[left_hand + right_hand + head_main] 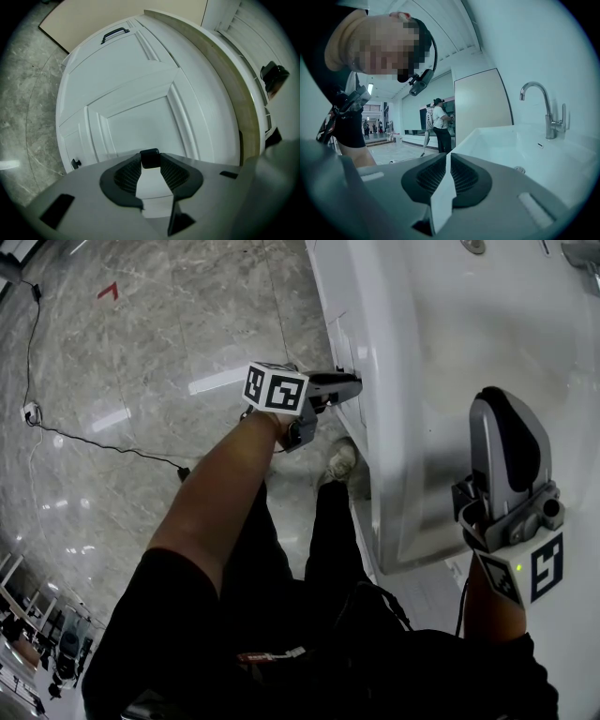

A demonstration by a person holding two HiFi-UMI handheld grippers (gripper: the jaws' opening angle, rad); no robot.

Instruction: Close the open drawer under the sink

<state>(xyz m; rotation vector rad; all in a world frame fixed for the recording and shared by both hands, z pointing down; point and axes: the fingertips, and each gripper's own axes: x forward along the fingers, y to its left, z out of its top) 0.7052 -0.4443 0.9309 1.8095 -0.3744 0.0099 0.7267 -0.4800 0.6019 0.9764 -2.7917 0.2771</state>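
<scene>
The left tongs [351, 386] are held level against the white cabinet front below the front edge of the counter [392, 437], with the marker cube just behind them. In the left gripper view these tongs [150, 160] are seen pinching a small black handle [150, 158] between their tips, and the drawer [140, 119] it belongs to fills the space behind as a white panelled front under the beige counter edge [225, 70]. How far the drawer stands out from the cabinet cannot be judged from either view. A black bar handle [115, 33] is seen on another panel further along the cabinet, and a small black knob [75, 163] is seen low down near the floor. The right tongs [502, 407] are held upright above the counter near its front edge, beside the white sink [441, 343]. In the right gripper view they [447, 158] are pressed together with nothing held between them. The sink basin [506, 147] and a chrome faucet [546, 110] are seen beyond them. A marble floor [141, 352] is seen below, with a black cable [94, 442] lying across it and one shoe [339, 462] set close to the cabinet base.
</scene>
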